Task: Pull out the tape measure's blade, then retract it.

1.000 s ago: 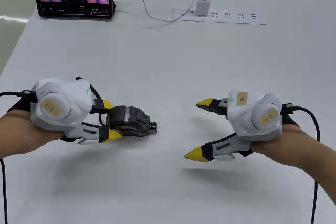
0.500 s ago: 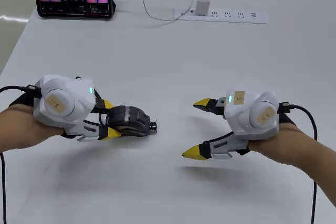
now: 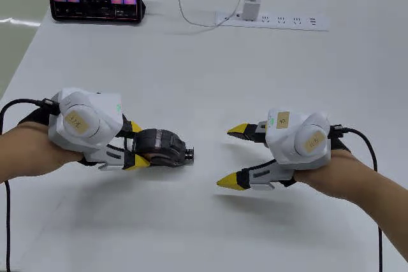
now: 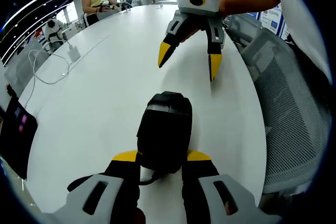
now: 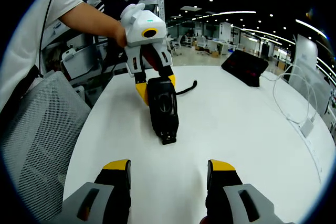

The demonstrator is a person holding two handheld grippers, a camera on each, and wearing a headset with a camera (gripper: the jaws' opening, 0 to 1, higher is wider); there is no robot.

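Currently the left tool [image 3: 138,144] is clamped on the tape [image 3: 162,146], which rests on the desk [image 3: 204,62], left of centre. Its blade hook [image 3: 189,153] sits at the case mouth and points toward the right tool [image 3: 233,155]. The right tool's jaws stand wide apart, gripping nothing, well apart from the tape.

Left gripper [image 3: 134,144] clamped, right gripper [image 3: 232,155] agape

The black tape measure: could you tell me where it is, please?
Head view: the black tape measure sits left of centre on the white table, clamped in the left tool, facing the open right tool.
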